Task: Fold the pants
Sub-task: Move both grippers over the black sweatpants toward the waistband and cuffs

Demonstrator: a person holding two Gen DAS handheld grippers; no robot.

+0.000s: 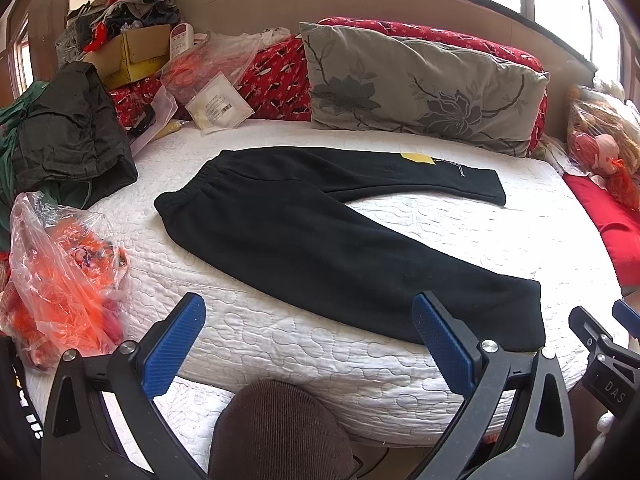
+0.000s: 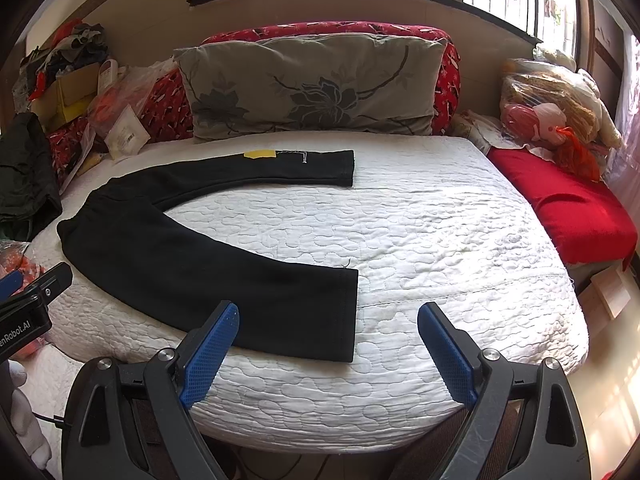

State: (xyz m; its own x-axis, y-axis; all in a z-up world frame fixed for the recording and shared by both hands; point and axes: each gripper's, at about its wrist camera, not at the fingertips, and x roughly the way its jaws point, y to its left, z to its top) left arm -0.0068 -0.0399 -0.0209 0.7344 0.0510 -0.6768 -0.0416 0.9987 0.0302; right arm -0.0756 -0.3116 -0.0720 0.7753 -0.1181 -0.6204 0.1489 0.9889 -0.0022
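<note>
Black pants [image 1: 304, 236] lie flat on the white quilted bed [image 1: 304, 356], waistband to the left, legs spread in a V toward the right. The far leg carries a yellow patch [image 1: 418, 158]. The pants also show in the right wrist view [image 2: 208, 264], with the near leg's cuff [image 2: 346, 316] at the front. My left gripper [image 1: 308, 308] is open and empty, hovering at the bed's near edge in front of the near leg. My right gripper [image 2: 328, 316] is open and empty, just in front of the near cuff. It shows at the left wrist view's right edge [image 1: 600, 344].
A grey floral pillow [image 1: 420, 88] leans on a red cushion at the back. A dark jacket [image 1: 68, 136], a box of clutter [image 1: 132, 52] and plastic bags [image 1: 60, 276] crowd the left. A red cloth [image 2: 560, 212] and a doll [image 2: 548, 120] lie right.
</note>
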